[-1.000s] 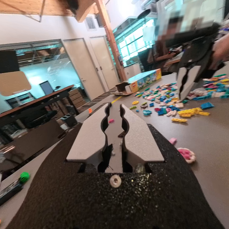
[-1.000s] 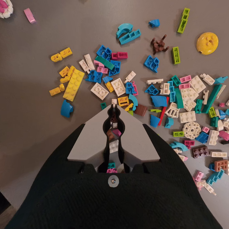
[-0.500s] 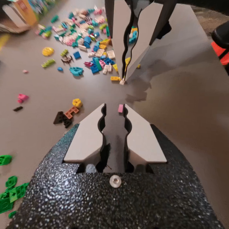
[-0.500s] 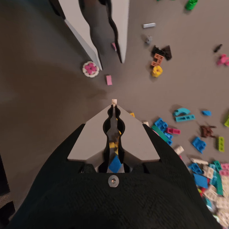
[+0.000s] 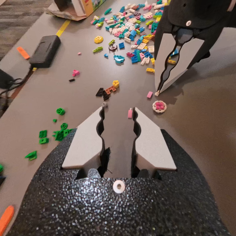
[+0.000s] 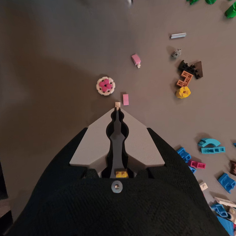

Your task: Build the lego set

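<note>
Grey table (image 5: 79,71) strewn with loose bricks (image 5: 132,29); box (image 5: 81,7) at far edge. Right claw (image 6: 117,108) pinches tan stud plate (image 6: 117,104) beside pink tile (image 6: 125,99). Left claw (image 5: 118,109) gapes wide, empty, above the table.

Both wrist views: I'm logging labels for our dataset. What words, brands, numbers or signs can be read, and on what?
No text is readable.
Cardboard box: print on its yellow side is blurred and cut off.
Black power adapter: no legible marking.
Loose lego pieces: stud marks too small.
Tan plate in the right gripper: no writing shows.
</note>
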The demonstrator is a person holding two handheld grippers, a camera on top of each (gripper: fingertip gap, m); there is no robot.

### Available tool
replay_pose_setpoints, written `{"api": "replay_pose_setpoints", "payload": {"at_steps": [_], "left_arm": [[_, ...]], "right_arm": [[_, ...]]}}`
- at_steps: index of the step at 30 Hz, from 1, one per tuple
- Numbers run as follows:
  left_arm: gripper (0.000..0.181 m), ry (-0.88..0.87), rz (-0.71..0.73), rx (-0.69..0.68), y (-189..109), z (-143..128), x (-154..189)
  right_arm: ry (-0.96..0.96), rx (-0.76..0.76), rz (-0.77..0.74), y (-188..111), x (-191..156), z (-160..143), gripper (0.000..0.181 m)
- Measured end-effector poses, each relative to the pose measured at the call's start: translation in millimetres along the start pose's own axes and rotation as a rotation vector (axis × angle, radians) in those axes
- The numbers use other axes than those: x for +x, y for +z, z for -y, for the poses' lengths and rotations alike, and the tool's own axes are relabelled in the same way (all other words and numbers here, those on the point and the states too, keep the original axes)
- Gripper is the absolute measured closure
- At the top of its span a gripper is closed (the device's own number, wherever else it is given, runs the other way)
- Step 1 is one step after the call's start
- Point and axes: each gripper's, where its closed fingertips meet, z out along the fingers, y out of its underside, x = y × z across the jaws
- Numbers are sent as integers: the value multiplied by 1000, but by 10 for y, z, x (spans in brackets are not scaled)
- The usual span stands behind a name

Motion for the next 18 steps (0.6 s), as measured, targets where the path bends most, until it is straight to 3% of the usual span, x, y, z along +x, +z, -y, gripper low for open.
{"api": "replay_pose_setpoints", "payload": {"at_steps": [8,11,18], "left_arm": [[140,0,15,13,-180,42,76],[142,-5,4,21,-165,17,135],[148,-118,-36,-21,163,9,400]], "right_arm": [[32,-31,-188,-64,398,-80,179],[46,6,-152,-114,300,-74,179],[9,-23,-157,-143,267,-182,180]]}}
